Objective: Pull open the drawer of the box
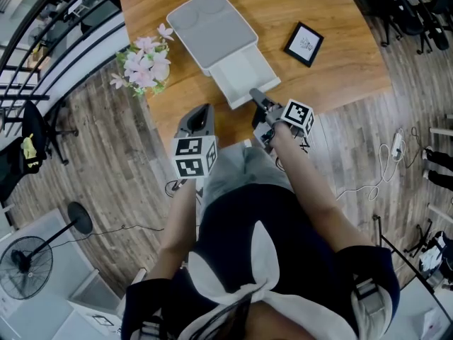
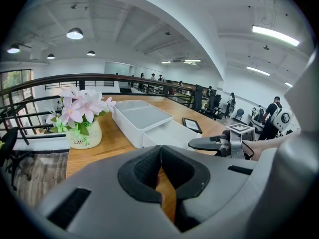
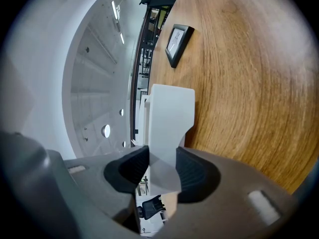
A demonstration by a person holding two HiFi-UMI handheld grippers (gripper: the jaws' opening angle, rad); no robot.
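Leave the left gripper (image 2: 160, 156), pinched shut on nothing, parked by the near table (image 1: 333, 69) edge. Hold firm with the right gripper (image 3: 162, 166), clamped on the front lip of the drawer (image 1: 244, 73), partway out of the box (image 1: 209, 23) mid-table. Pull straight back and level, no twisting. Maybe brace the box to avoid dragging it.

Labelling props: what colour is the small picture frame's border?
Black; the picture frame shows best in the head view.

The table (image 1: 333, 34) is smooth grained wood, faintly glossy. The box (image 1: 205, 23) and drawer (image 1: 244, 69) look like matt white plastic. The pads (image 3: 197, 171) of the right gripper (image 3: 162, 153) are ribbed black.
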